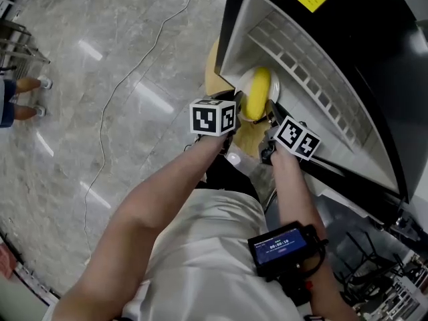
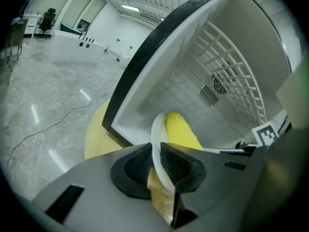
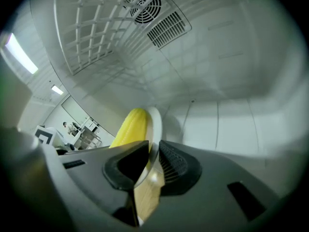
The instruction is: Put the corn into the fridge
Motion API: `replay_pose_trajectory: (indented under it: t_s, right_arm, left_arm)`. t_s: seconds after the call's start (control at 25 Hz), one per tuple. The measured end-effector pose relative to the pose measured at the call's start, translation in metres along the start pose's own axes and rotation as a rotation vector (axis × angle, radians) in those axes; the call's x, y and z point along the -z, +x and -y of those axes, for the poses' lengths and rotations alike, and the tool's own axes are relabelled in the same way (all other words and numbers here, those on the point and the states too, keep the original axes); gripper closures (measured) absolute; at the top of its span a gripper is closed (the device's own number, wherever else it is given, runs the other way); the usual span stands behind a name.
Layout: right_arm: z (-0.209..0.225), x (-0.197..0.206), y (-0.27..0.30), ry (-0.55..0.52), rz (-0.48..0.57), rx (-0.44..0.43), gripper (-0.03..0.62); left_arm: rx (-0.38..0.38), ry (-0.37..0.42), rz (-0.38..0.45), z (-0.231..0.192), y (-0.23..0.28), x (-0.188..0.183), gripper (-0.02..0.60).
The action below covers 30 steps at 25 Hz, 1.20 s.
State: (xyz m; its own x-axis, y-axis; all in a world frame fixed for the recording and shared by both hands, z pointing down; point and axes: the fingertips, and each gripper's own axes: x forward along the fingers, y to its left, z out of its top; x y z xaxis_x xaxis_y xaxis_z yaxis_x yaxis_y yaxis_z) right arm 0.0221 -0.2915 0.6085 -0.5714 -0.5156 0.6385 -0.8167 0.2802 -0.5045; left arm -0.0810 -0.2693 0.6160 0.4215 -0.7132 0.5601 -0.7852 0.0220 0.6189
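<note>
- Yellow and ribbed: logged as corn in the head view, lying on a white plate at the mouth of the open fridge, below the wire rack.
- Same view: found left gripper and right gripper on opposite edges of the plate, marker cubes uppermost. Noted a round wooden top beneath, beside the fridge corner.
- Progress, by judgement: roughly midway. Carried to the opening, door already open. Not yet set down on any surface inside. Outstanding: push in, set down, release both sides, withdraw.
- Left gripper view: left gripper clenched, jaws nearly together, ribbed pads pressed on both faces of the plate rim. Nothing else between them.
- Same view: corn just beyond the pads, untouched by them, resting inside the rim. Ahead, white fridge cavity with wire rack and vent. Wooden top outside the cavity.
- Right gripper view: right gripper likewise clamped, narrow gap, grasping the opposite plate rim.
- Same view: corn past the rim, clear of the pads. Fridge walls on nearly every side, wire rack and vent above; taken to mean this edge is already within the cavity.
</note>
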Motion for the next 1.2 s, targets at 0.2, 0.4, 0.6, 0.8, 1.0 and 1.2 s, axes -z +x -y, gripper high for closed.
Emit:
replay_pose_trajectory:
  t_s: [0.2,0.4,0.6,0.8,1.0,1.2]
  right_arm:
    - [0.007,-0.007,0.002,-0.004,0.011,0.036,0.537]
    - [0.014,-0.019,0.009,-0.039,0.006,0.08,0.537]
    - [0.022,-0.027,0.019,-0.055,0.0,0.115,0.536]
    - [0.027,-0.033,0.027,-0.068,-0.005,0.136,0.536]
    - [0.034,-0.04,0.031,-0.076,-0.009,0.152,0.536]
    - [0.039,-0.041,0.034,-0.094,-0.034,0.172,0.533]
  left_arm:
    - [-0.023,0.027,-0.01,0.003,0.012,-0.003,0.531]
    - [-0.053,0.074,-0.015,0.005,0.025,-0.011,0.531]
    - [-0.076,0.123,-0.037,0.005,0.04,-0.019,0.531]
    - [-0.077,0.149,-0.048,0.004,0.049,-0.024,0.531]
    - [-0.065,0.17,-0.078,0.006,0.059,-0.028,0.529]
    - [-0.062,0.202,-0.121,0.009,0.068,-0.031,0.529]
